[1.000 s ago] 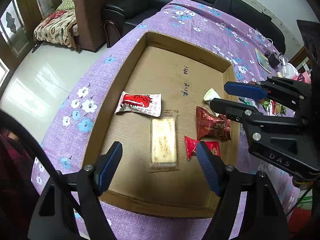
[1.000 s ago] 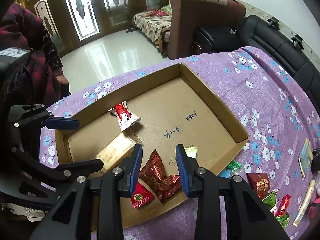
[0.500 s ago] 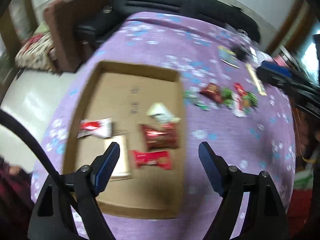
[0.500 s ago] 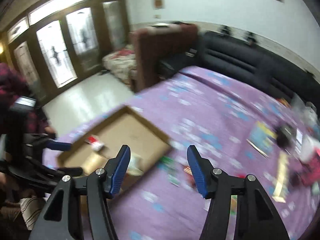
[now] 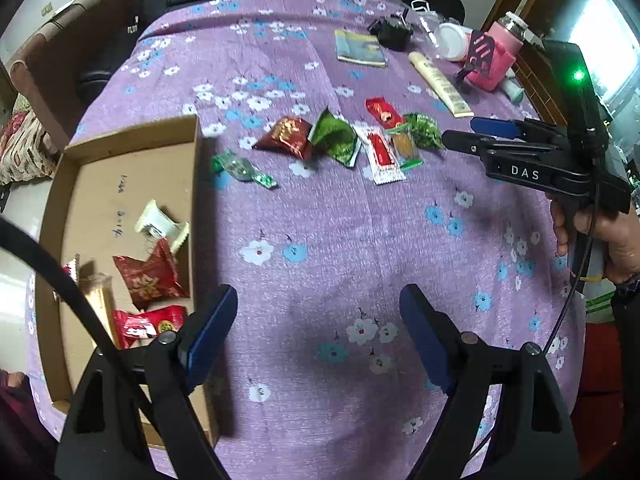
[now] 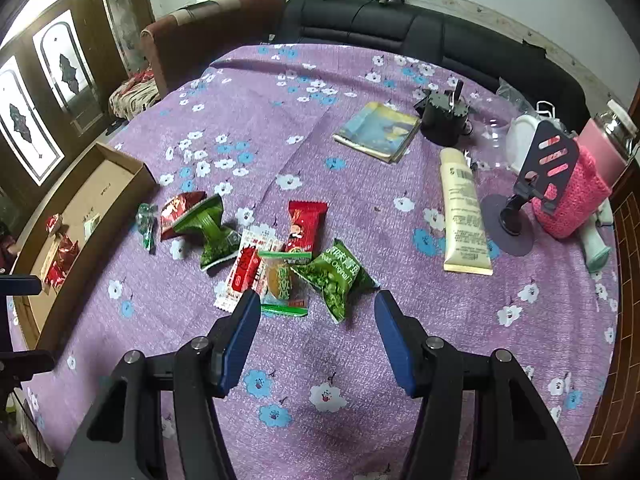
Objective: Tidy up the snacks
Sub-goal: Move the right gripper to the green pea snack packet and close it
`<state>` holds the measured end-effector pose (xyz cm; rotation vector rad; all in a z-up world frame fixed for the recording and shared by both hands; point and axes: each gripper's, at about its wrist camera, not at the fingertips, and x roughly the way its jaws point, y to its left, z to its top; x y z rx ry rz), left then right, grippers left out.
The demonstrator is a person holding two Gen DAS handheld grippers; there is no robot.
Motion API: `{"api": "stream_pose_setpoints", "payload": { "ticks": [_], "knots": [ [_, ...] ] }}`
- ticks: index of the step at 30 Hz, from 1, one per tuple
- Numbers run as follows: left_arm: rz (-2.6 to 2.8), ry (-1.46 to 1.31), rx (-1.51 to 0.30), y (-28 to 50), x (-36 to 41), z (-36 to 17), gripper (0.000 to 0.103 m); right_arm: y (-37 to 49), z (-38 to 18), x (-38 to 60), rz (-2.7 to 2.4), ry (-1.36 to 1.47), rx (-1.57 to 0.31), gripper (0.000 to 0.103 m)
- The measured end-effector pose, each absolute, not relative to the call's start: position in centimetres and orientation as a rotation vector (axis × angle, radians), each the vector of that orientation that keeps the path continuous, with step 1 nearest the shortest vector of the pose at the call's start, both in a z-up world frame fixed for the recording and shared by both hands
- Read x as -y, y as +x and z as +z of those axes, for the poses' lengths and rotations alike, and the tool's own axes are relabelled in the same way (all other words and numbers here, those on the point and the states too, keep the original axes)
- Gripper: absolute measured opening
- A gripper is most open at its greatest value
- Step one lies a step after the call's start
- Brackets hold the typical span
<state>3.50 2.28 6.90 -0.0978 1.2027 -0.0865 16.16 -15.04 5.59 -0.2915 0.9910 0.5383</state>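
Currently, both tools are empty. The left gripper [image 5: 316,328] stands wide open over bare purple cloth [image 5: 340,240]. The right gripper [image 6: 316,320], whose jaws have just been opening, hangs just near of the loose snacks [image 6: 276,256], probably lined up for the next pick. These crinkled foil and plastic packets lie clustered mid-table. The shallow cardboard box [image 5: 196,184], at the left, already holds several packets, so sorting appears partly done.

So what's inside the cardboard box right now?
The cardboard box holds a white packet, a dark red packet, a bright red packet and a tan bar. The left gripper hides the near corner.
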Motion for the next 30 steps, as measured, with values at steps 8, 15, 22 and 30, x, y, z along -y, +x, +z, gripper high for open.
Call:
{"api": "stream_pose_setpoints", "payload": {
  "ticks": [8, 15, 22, 30],
  "knots": [
    [-0.083, -0.096, -1.222, 3.2, -1.4, 6.2, 0.083, 17.3, 4.4, 14.9, 0.556, -0.246, -1.033, 0.059],
    [-0.068, -0.086, -1.223, 2.8, -1.3, 6.0, 0.083, 17.0, 4.5, 14.6, 0.579, -0.226, -1.029, 0.059],
    [-0.034, -0.097, -1.196, 2.7, -2.0, 6.3, 0.083, 15.8, 5.3, 15.0, 0.585, -0.207, -1.007, 0.06],
    [0.0, -0.119, -1.09, 2.6, -2.5, 7.3, 0.083, 14.1, 6.7, 15.6, 0.587, -0.18, -0.96, 0.062]
  ]
}}
